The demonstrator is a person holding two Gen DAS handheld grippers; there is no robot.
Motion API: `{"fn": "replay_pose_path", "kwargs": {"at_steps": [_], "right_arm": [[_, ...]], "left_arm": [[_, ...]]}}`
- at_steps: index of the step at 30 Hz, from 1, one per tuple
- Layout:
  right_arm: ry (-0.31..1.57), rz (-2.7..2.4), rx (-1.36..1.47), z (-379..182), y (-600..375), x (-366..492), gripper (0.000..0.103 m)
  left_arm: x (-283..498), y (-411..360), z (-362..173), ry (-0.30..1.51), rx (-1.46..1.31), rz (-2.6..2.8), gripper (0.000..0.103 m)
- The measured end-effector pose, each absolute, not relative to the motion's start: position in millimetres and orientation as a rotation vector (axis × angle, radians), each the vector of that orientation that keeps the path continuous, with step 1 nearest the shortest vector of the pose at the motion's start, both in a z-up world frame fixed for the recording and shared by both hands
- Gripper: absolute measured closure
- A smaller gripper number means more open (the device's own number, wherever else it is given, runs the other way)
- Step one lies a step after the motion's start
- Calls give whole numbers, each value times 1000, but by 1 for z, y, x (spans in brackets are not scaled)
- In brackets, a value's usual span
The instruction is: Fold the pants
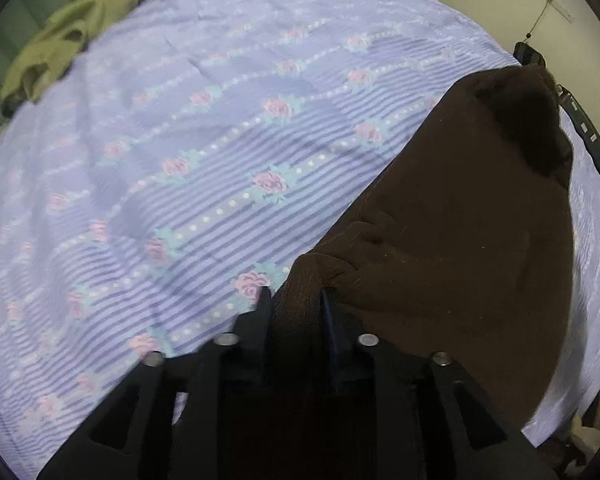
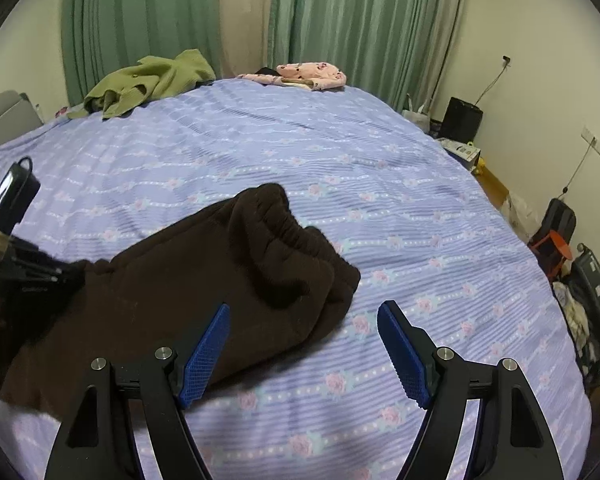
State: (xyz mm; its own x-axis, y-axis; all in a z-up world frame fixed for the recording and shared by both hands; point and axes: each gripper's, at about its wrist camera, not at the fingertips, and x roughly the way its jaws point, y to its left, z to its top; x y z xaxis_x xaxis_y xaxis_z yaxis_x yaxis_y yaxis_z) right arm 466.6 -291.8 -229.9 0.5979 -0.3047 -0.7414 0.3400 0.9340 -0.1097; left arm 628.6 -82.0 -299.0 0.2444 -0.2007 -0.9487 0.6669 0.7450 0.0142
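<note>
Dark brown pants [image 2: 204, 280] lie folded lengthwise on the lilac flowered bedspread [image 2: 380, 168], with the elastic waistband toward the middle of the bed. My left gripper [image 1: 294, 296] is shut on the leg end of the pants [image 1: 440, 220] and holds it slightly lifted. It also shows at the left edge of the right wrist view [image 2: 28, 268]. My right gripper [image 2: 304, 312] is open and empty, just in front of the waistband end, its left pad [image 2: 206, 352] over the fabric.
A green garment [image 2: 148, 80] and a pink garment [image 2: 312, 74] lie at the far edge of the bed. Green curtains hang behind. A black speaker [image 2: 462, 120], bags and clutter stand on the floor at the right.
</note>
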Motion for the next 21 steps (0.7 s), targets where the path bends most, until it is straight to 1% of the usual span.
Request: {"fn": "replay_pose_path", "kwargs": {"at_steps": [1, 2, 3, 4, 6, 8, 10, 11, 13, 15, 16, 17, 18, 21], "right_arm": [[867, -351, 70, -231, -291, 462, 26], [875, -340, 91, -231, -291, 459, 26], [881, -326, 119, -232, -290, 455, 26], [883, -308, 154, -233, -289, 449, 26], [888, -251, 237, -236, -285, 436, 27], [902, -194, 277, -241, -279, 428, 33], [925, -120, 297, -249, -268, 420, 40], [935, -100, 297, -252, -265, 418, 42], [970, -54, 291, -261, -255, 413, 51], [1000, -31, 288, -267, -249, 406, 53], [1011, -27, 292, -269, -248, 402, 53], [1024, -26, 297, -271, -247, 398, 53], [1031, -26, 301, -272, -248, 396, 53], [1062, -30, 307, -279, -250, 384, 53]], "left_arm": [[625, -79, -288, 1161, 458, -622, 71], [622, -75, -274, 1130, 442, -616, 55], [616, -70, -257, 1091, 423, -608, 34], [608, -65, -239, 1039, 409, -600, 30], [586, -56, -208, 959, 362, -630, 30], [560, -49, -195, 958, 322, -709, 31], [535, -46, -196, 977, 348, -753, 34], [521, -51, -200, 995, 359, -778, 39], [491, -60, -212, 1017, 404, -834, 40], [463, -76, -223, 976, 519, -855, 48], [447, -87, -231, 938, 594, -846, 49], [437, -95, -236, 920, 634, -836, 52], [428, -104, -243, 906, 661, -821, 54], [412, -125, -265, 821, 755, -751, 54]]}}
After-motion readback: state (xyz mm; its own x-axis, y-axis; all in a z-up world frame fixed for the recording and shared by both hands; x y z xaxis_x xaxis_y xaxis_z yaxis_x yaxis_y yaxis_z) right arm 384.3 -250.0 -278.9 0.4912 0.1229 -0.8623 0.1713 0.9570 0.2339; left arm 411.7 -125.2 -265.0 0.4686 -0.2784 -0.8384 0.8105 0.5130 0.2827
